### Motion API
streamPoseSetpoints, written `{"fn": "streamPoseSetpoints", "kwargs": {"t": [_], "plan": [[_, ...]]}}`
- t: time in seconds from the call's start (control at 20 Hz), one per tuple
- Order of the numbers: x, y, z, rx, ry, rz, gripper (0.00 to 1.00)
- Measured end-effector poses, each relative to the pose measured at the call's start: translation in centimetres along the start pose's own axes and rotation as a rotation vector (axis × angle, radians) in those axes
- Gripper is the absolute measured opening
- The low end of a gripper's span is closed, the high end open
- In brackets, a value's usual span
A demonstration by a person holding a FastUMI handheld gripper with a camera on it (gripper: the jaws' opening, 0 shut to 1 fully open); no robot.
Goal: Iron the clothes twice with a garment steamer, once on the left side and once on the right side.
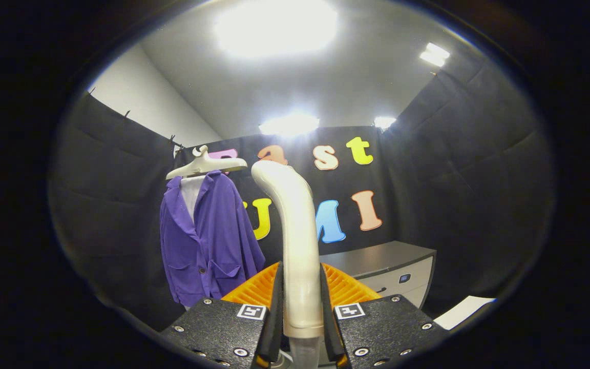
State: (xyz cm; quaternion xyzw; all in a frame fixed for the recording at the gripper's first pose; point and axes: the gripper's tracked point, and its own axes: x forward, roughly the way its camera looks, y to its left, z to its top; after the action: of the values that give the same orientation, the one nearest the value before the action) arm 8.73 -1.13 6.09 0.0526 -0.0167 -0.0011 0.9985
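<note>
Now the purple jacket (208, 241) hangs on a pale hanger (205, 165), to the left of the steamer (295, 230) and well beyond it. The claw (300, 307) is clamped on the steamer's handle, both fingers pressing its sides, head upright. Right of the steamer, farther back, stands a grey cabinet (392, 266). Judging by the gap, neither pass looks begun; left and right sides remain.
</note>
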Motion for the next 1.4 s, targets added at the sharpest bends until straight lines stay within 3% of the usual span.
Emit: {"fn": "streamPoseSetpoints", "kwargs": {"t": [0.35, 1.4], "plan": [[0.2, -2.2, 1.4, 0.039, -0.007, -0.051, 0.34], [-0.2, -1.9, 0.5, 0.016, 0.015, -0.043, 0.34]]}}
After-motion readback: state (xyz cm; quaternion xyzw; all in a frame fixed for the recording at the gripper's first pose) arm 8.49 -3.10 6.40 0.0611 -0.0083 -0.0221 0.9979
